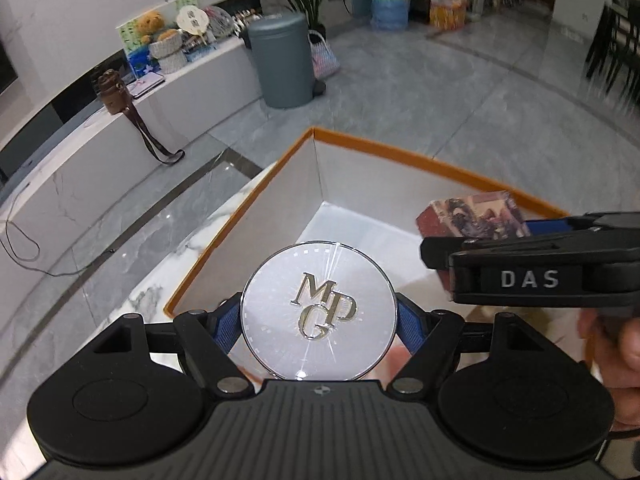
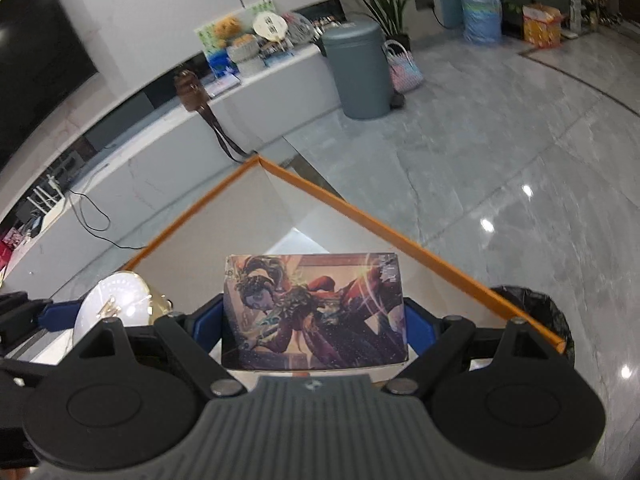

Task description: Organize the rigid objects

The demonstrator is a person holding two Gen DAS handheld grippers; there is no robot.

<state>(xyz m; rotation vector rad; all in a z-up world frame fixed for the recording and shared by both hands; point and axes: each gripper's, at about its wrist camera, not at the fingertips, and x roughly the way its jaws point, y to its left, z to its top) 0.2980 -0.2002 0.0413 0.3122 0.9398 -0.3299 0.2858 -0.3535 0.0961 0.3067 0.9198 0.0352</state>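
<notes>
In the left wrist view, the left claw is clamped on the rim of a silver disc, face up, held at the near corner of the orange-edged box on the table, with the box floor ahead and below; the right claw comes in from the right holding a printed card box deeper inside. In the right wrist view, the right claw grips the card box by its 2 short sides, long axis across the fingers, over the box interior, so I judge it nearer to setting down than the disc at its left.

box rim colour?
Orange rim, pale grey-white inner walls. Clearest in the right wrist view.
</notes>
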